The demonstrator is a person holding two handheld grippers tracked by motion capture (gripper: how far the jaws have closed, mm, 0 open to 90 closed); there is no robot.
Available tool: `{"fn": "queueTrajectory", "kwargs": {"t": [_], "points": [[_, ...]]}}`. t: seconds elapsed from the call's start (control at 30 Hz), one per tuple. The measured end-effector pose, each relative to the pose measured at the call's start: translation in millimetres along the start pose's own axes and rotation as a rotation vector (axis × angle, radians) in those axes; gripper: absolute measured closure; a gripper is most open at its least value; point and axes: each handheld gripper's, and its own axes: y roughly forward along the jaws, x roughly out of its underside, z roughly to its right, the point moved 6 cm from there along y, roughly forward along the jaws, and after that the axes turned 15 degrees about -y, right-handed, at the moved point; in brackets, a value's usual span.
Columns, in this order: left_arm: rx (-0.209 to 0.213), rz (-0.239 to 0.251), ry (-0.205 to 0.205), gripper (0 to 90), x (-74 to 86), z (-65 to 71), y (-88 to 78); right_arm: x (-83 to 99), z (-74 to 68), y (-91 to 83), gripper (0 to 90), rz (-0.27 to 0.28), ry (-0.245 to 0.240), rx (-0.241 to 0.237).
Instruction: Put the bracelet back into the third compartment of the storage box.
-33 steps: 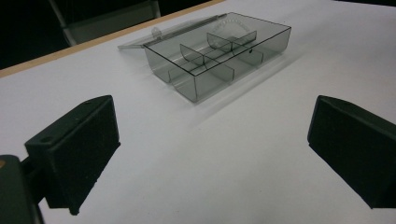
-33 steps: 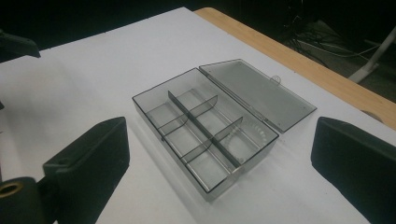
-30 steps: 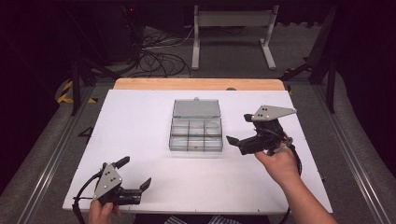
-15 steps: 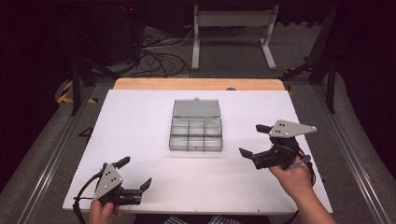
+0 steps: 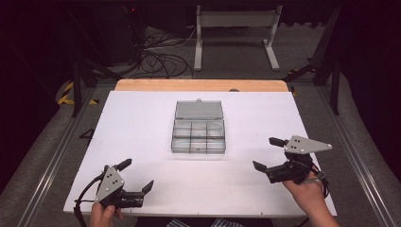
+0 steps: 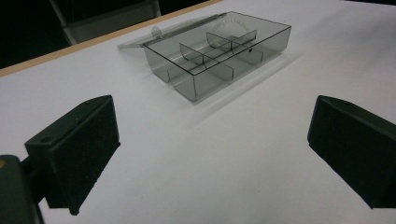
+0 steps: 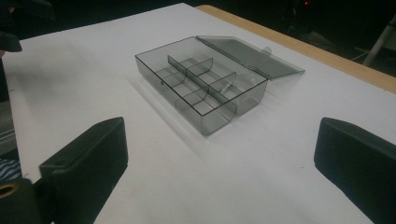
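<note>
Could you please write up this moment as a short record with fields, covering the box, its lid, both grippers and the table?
box: clear grey compartment box, mid-table, divided into several compartments
lid: lid open, laid flat on the far side of the box
contents: no items visible in the compartments
left gripper: left gripper near the front left of the table, jaws wide apart, holding nothing
right gripper: right gripper at the front right, jaws wide apart, holding nothing, clear of the box
table: white table with a wooden strip along the far edge
</note>
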Motion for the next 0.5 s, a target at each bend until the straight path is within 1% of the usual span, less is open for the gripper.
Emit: {"fn": "queueTrajectory", "kwargs": {"t": [0.13, 0.23, 0.4, 0.5], "points": [[-0.001, 0.0, 0.002, 2.9, 0.0, -0.2, 0.1, 12.0, -1.1, -4.3, 3.7, 0.022, 0.0, 0.004], [-0.001, -0.001, 0.0, 2.9, 0.2, -0.2, 0.2, 21.3, -2.0, -6.7, 3.7, 0.026, 0.006, 0.006], [-0.003, 0.001, 0.001, 2.9, 0.1, -0.3, 0.3, 38.5, -1.2, -8.3, 3.5, 0.011, 0.033, 0.014], [-0.007, 0.002, 0.001, 2.9, 0.2, -0.7, 1.1, 47.7, -1.8, -7.3, 2.6, 0.001, 0.033, 0.011]]}}
